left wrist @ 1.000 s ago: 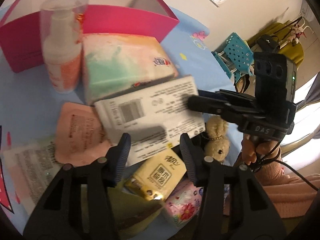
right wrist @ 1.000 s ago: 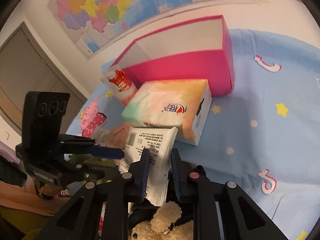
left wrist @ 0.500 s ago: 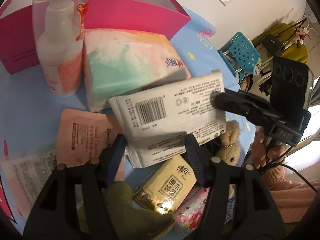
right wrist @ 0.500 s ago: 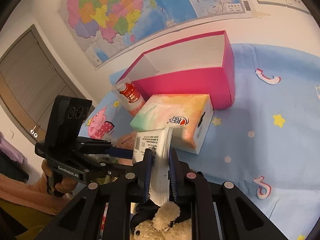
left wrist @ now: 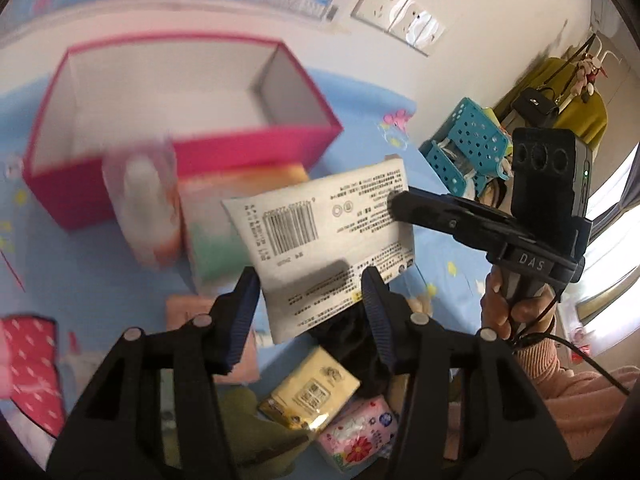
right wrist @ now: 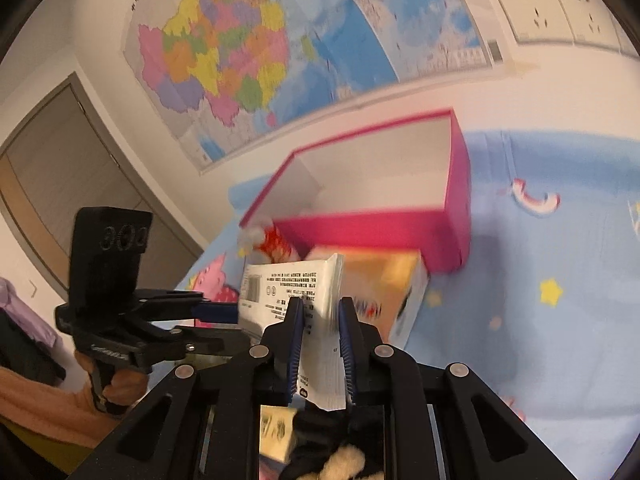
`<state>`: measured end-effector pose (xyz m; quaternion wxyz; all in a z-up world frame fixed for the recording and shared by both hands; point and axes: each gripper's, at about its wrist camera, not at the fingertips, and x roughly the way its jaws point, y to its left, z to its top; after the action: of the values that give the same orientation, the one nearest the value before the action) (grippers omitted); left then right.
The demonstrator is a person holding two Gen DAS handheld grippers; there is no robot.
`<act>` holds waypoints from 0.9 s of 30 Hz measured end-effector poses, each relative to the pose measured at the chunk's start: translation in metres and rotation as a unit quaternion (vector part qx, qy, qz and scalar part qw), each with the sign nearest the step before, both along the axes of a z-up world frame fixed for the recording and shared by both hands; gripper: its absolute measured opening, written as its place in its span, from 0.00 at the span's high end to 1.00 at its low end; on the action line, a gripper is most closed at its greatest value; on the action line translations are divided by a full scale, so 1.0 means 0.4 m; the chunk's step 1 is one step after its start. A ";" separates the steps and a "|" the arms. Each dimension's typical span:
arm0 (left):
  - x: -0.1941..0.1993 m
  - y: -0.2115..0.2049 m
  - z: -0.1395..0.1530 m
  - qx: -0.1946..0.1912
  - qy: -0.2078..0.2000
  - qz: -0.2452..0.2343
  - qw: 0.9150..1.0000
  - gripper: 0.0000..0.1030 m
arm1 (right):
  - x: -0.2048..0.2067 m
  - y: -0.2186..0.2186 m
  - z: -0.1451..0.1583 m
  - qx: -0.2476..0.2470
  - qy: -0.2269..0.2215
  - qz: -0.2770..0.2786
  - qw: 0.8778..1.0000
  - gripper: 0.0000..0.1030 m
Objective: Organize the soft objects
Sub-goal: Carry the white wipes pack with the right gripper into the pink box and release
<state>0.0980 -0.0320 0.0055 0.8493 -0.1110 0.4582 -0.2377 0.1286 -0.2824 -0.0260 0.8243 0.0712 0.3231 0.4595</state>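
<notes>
White wipes pack (left wrist: pixel 324 236) hangs in the air over the blue sheet (right wrist: pixel 552 320), in front of the open pink box (left wrist: pixel 180 148). The right gripper (right wrist: pixel 320 340) pinches the pack's end between its blue pads, edge-on in its own view. The left gripper (left wrist: pixel 310 304) has just been narrowing; the pack's lower edge sits between its jaws, but whether the pads press on it I cannot tell. Below lie a yellow tissue packet (left wrist: pixel 312 392) and a floral packet (left wrist: pixel 356 436).

Daylight is glaring from the window (left wrist: pixel 612 216) at my three o'clock; motion blur is smearing the pink box (left wrist: pixel 180 148), and fisheye distortion is darkening every corner.
</notes>
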 end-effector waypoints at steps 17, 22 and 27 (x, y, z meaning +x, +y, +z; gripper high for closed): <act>0.290 0.025 0.090 0.053 0.001 0.044 0.998 0.48 | 0.245 0.083 0.104 0.015 -0.005 -0.038 0.999 0.83; 0.361 0.029 0.051 0.049 0.033 0.055 0.997 0.48 | 0.302 0.107 0.084 -0.009 0.009 -0.053 0.999 0.83; 0.401 0.018 0.004 0.060 0.062 0.058 0.995 0.48 | 0.339 0.116 0.051 -0.039 0.028 -0.072 0.996 0.80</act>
<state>0.2585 -0.0247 0.0070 0.8366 -0.1013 0.5163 -0.1527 0.2640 -0.2360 -0.0056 0.8479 0.0746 0.3581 0.3838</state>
